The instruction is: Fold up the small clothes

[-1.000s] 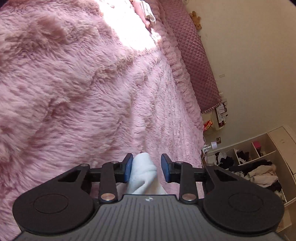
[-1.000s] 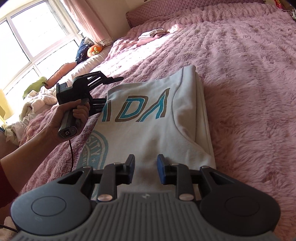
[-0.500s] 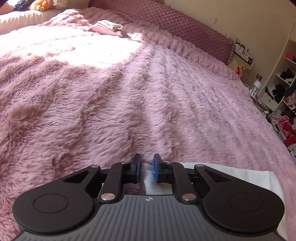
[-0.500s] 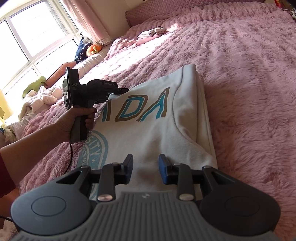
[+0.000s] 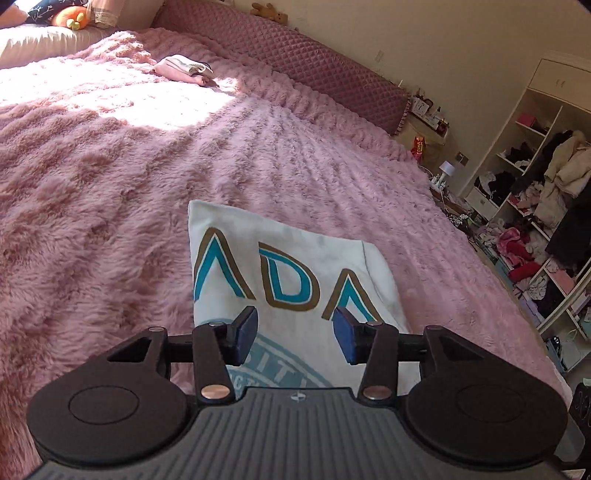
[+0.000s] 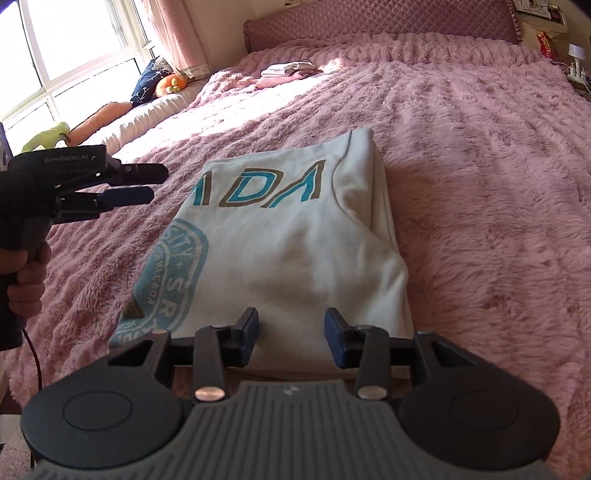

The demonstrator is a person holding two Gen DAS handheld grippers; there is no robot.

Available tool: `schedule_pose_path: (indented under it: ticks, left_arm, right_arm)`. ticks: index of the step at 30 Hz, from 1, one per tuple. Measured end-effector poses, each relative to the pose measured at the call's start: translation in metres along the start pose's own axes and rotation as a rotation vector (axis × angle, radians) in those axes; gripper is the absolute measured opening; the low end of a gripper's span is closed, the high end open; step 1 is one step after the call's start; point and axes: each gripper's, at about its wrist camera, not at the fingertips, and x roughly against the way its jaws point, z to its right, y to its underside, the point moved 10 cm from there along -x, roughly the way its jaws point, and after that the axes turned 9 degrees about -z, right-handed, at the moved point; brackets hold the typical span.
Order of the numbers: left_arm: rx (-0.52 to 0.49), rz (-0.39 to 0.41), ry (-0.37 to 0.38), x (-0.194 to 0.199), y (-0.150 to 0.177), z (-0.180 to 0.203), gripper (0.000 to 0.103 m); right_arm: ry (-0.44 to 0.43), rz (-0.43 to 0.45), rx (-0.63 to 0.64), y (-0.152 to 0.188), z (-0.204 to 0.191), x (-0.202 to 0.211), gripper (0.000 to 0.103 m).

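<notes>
A white shirt point(image 6: 295, 251) with blue and brown lettering lies folded into a long rectangle on the pink furry bedspread point(image 6: 480, 166). It also shows in the left wrist view point(image 5: 291, 273). My left gripper point(image 5: 294, 334) is open and empty, raised over the shirt's printed end; in the right wrist view it point(image 6: 144, 184) hovers beside the shirt's left edge. My right gripper point(image 6: 291, 338) is open and empty above the shirt's near end.
A small pile of folded pink and white clothes point(image 6: 288, 70) lies far up the bed near the quilted headboard point(image 6: 369, 18). Cushions and soft toys point(image 6: 162, 83) line the window side. Open shelves full of clothes point(image 5: 535, 221) stand past the bed's far edge.
My left gripper let go of the shirt's edge, opened, and lifted back over the shirt. My right gripper opened wider and stayed at the near end.
</notes>
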Motion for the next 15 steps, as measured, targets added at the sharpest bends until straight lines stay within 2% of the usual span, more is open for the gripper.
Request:
schedule_pose_path:
  ticks: [2, 4, 7, 11, 12, 15]
  left_arm:
    - [0.029, -0.049, 0.001, -0.009, 0.028, -0.001, 0.053]
    - [0.006, -0.031, -0.03, -0.011, 0.037, -0.001, 0.052]
    - [-0.003, -0.05, -0.067, -0.018, 0.039, -0.004, 0.053]
    - [0.006, -0.041, -0.116, 0.008, 0.036, 0.009, 0.054]
    - [-0.002, -0.035, -0.142, 0.018, 0.038, 0.015, 0.056]
    - [-0.004, -0.05, -0.243, 0.051, 0.053, 0.037, 0.076]
  right_arm:
    - [-0.009, 0.006, -0.022, 0.004, 0.005, -0.003, 0.036]
    - [-0.012, 0.009, -0.038, 0.004, 0.008, -0.005, 0.037]
    - [0.004, -0.013, -0.031, 0.003, 0.006, -0.011, 0.037]
    - [0.051, -0.014, -0.037, -0.008, -0.004, 0.004, 0.038]
    - [0.067, -0.007, -0.029, -0.01, -0.008, 0.01, 0.04]
    - [0.157, 0.015, 0.005, -0.021, -0.023, 0.04, 0.055]
